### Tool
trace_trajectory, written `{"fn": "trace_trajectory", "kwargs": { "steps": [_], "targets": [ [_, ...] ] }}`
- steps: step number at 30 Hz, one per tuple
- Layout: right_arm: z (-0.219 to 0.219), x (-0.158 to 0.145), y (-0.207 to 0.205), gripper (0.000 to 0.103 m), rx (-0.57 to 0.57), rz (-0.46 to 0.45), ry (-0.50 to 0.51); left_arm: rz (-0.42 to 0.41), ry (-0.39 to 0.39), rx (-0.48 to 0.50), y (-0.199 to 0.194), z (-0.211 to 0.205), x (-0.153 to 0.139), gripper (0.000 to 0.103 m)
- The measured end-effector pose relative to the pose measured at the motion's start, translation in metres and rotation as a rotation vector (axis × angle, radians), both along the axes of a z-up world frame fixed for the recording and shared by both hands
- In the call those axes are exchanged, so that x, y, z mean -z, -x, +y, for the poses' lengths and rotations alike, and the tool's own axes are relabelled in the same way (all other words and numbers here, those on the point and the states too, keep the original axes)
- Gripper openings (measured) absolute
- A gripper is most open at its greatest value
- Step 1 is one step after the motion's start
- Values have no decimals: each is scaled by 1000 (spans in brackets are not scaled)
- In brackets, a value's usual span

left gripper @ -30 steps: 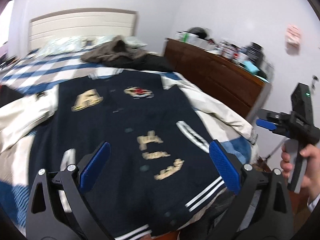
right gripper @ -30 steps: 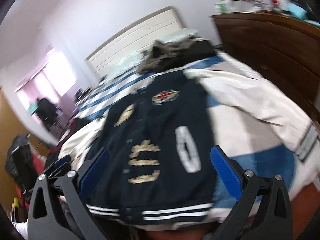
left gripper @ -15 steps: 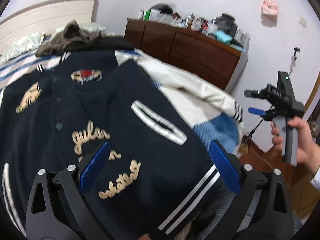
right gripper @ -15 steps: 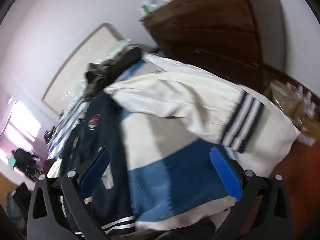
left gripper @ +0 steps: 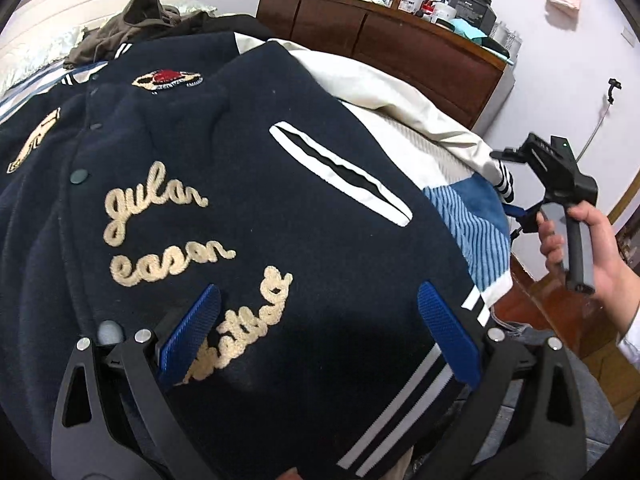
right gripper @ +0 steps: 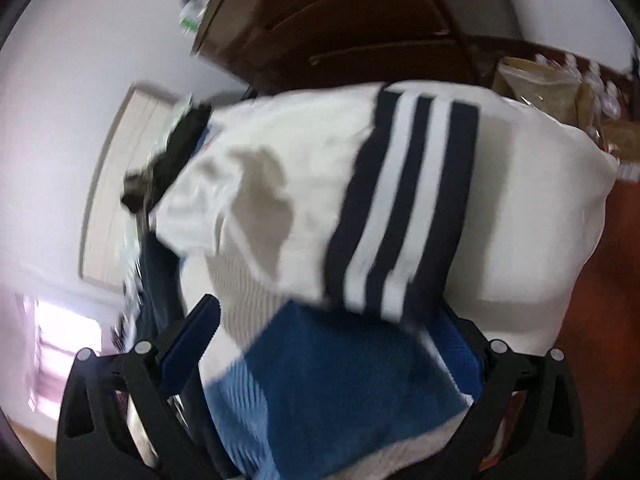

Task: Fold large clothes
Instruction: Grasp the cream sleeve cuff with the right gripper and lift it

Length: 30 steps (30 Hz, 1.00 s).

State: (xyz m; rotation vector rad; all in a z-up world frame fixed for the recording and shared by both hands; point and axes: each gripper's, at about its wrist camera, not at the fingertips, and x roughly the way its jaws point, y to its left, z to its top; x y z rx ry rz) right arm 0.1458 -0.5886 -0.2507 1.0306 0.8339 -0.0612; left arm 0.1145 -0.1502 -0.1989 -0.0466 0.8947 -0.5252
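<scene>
Navy jacket (left gripper: 248, 184) flat on bed | L tongs (left gripper: 320, 336) spread wide, unloaded | R tongs (right gripper: 320, 344) wide, at cuff (right gripper: 404, 208)

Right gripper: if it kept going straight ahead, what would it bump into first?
Most likely the striped cuff of the jacket's cream sleeve, lying ahead of the open right gripper. Blur makes depth uncertain.

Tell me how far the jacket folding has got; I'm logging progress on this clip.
Done: the navy jacket lies spread front-up and buttoned on the bed. In hand: nothing yet; the left gripper hovers open over the hem, and the right gripper is open near the cream sleeve's striped cuff. Left: both sleeves lie outward, so every fold remains.
</scene>
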Motion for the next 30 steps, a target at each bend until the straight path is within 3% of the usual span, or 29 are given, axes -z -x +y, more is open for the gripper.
{"fn": "trace_trajectory", "kwargs": {
  "steps": [6,10,12,14,20,23,30],
  "targets": [
    [-16,4,-14,99,66,-25,-127,8,-15,4,-2,-2,8,97],
    [-24,-4,-28,91,65,-2,-93,7,-23,7,-1,-3,10,97],
    [-28,-11,-34,77,74,22,-65,9,-19,7,-2,-3,9,97],
    [-31,-19,-38,27,71,70,-3,10,-15,8,-1,-2,8,97],
    [-30,-39,-53,12,-24,64,43,18,-7,16,1,-1,4,97],
    [-20,-74,-56,10,-58,0,103,11,5,9,2,3,-2,97],
    [37,-186,-72,9,-222,-171,343,-57,23,-49,6,37,-34,97]
  ]
}}
